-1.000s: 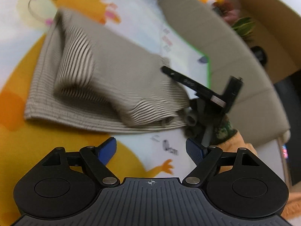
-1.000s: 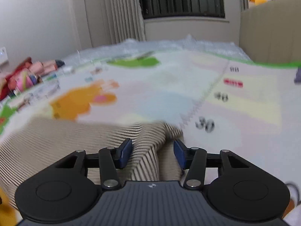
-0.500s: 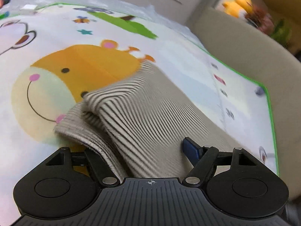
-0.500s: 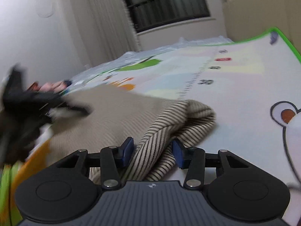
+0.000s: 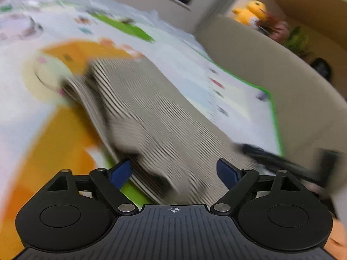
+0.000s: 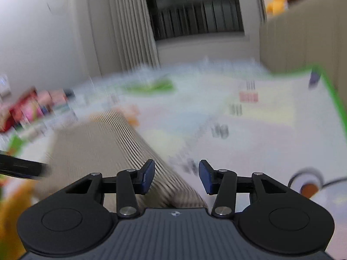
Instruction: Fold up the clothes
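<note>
A beige striped knit garment [image 5: 151, 112] lies folded on a colourful play mat [image 5: 65, 130]. My left gripper [image 5: 174, 172] is open, its blue pads wide apart just over the garment's near end. In the right wrist view the same garment [image 6: 102, 138] lies to the left on the mat [image 6: 260, 130]. My right gripper [image 6: 176, 176] is open, with the garment's right edge under its left pad [image 6: 148, 174]. The right gripper's black frame [image 5: 282, 162] shows blurred at the right of the left wrist view. Both views are motion-blurred.
A beige sofa [image 5: 282, 75] borders the mat on the right, with a yellow plush toy [image 5: 251, 10] on top. Curtains [image 6: 130, 28] and a dark window stand at the far wall. Colourful toys [image 6: 28, 108] lie at the mat's far left.
Both grippers have pulled back and let go of the garment. The right gripper's jaws have widened and no longer pinch the fold. The left gripper's jaws now straddle the garment's near end.
</note>
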